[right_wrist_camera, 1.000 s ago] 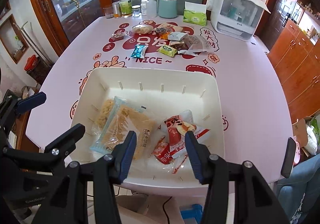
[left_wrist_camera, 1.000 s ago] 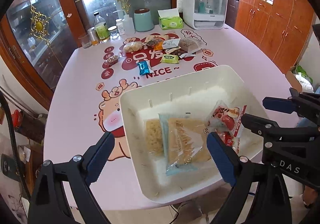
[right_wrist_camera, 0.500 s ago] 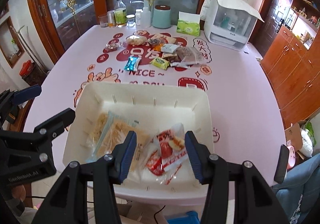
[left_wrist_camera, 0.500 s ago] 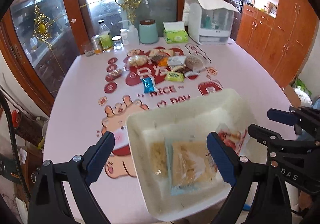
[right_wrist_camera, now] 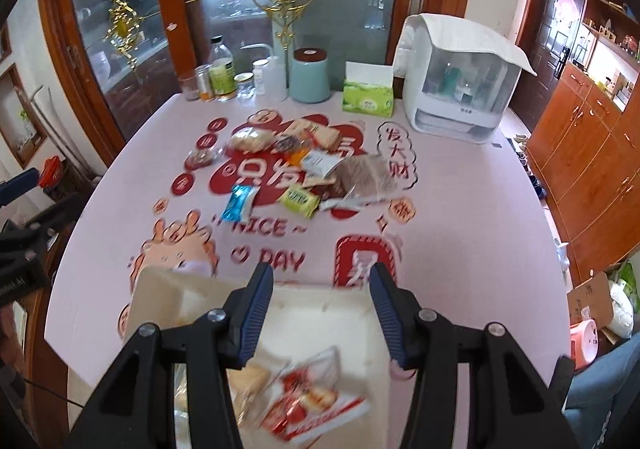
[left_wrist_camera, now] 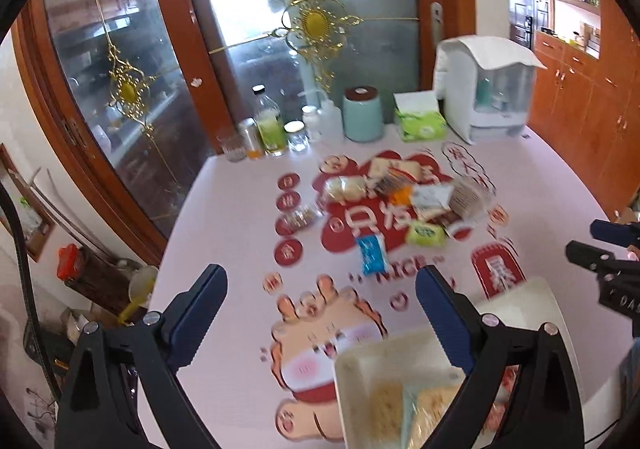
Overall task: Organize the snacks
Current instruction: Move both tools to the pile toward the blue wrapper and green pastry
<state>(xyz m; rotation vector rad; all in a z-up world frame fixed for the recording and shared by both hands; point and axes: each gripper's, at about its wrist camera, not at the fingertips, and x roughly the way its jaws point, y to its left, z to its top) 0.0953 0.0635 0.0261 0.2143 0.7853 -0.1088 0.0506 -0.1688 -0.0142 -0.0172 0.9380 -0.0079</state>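
The left gripper [left_wrist_camera: 320,313] is a black plastic frame of open triangular struts, with two fingers [left_wrist_camera: 198,313] faced in ribbed dark-blue pads. Round silver screws sit at the finger joints. The right gripper [right_wrist_camera: 322,315] is built the same way: a black angular frame, blue ridged pads [right_wrist_camera: 384,313] and silver screw heads on each arm. Seen from the left wrist view, its body bears white letters reading "DAS". A thin black cable curves along the left edge of that view.
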